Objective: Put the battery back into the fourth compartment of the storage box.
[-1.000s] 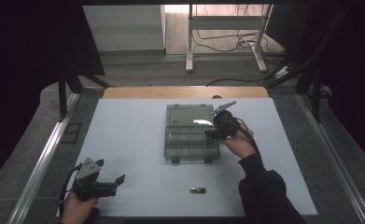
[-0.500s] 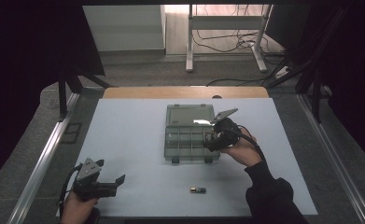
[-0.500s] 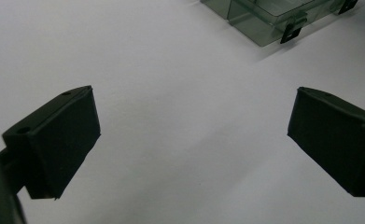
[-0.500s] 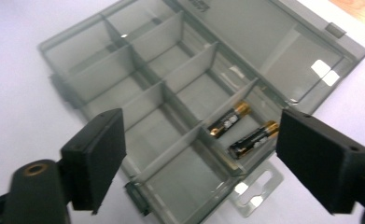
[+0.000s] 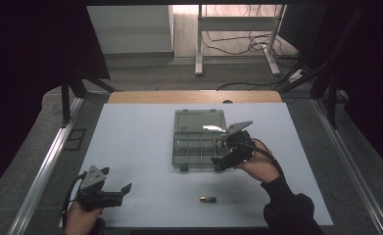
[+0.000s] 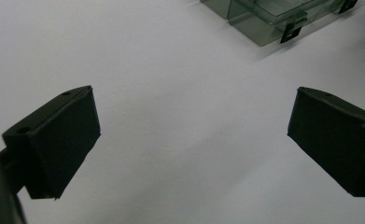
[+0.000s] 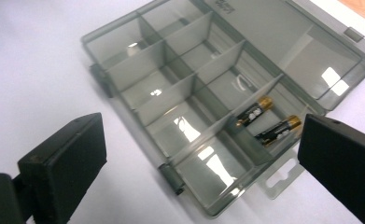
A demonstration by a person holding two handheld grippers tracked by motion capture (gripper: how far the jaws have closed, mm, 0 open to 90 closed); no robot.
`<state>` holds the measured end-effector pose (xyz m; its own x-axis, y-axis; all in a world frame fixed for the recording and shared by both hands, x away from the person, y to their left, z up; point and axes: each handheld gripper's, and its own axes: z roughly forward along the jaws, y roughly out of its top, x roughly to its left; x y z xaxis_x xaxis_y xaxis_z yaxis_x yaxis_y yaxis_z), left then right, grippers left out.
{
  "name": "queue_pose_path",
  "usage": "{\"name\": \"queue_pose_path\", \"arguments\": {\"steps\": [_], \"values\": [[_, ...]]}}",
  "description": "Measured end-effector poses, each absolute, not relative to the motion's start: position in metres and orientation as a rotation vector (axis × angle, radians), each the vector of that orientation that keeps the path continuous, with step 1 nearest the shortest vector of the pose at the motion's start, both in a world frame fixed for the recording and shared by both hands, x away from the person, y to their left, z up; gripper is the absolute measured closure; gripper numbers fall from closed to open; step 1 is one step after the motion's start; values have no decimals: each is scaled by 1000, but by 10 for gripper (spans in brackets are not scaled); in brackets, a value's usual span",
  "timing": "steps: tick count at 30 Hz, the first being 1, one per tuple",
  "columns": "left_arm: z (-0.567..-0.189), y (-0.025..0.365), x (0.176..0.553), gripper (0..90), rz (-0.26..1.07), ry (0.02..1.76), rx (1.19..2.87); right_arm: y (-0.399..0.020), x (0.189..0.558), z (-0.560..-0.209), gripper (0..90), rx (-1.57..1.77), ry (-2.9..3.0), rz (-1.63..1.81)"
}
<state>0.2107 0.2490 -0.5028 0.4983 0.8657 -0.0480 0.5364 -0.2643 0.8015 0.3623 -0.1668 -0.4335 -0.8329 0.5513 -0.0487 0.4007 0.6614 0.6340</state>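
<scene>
Right gripper (image 5: 227, 157) at the box's front right corner, jaws spread wide and just been opening, nothing between them. Left gripper (image 5: 111, 188) also spread wide, empty, resting near the table's front left. Compartment box (image 7: 203, 93) open on the white table (image 5: 135, 147), lid laid back. Two batteries (image 7: 266, 122) already lying in neighbouring compartments at the box's right end, apart from each other. One battery (image 5: 207, 199) left loose on the table, near the front edge, well apart from the box. Judged: two of three stowed; last battery to fetch, lid not yet closed.
</scene>
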Motion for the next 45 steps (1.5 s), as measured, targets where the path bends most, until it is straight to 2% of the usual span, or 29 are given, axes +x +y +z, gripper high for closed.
{"name": "queue_pose_path", "arguments": {"steps": [16, 24, 36, 45], "values": [[-503, 249, 210, 30, 524, 1155, 1944, -165, 332, -438, 3, 810, 2697, 863], [-503, 249, 210, 30, 524, 1156, 1943, -162, 314, -441, 130, 739, 2698, 833], [-503, 249, 210, 30, 524, 1156, 1943, -152, 298, -454, 213, 672, 2759, 823], [-503, 249, 210, 30, 525, 1155, 1944, -142, 289, -468, 397, 594, 2879, 819]]}}
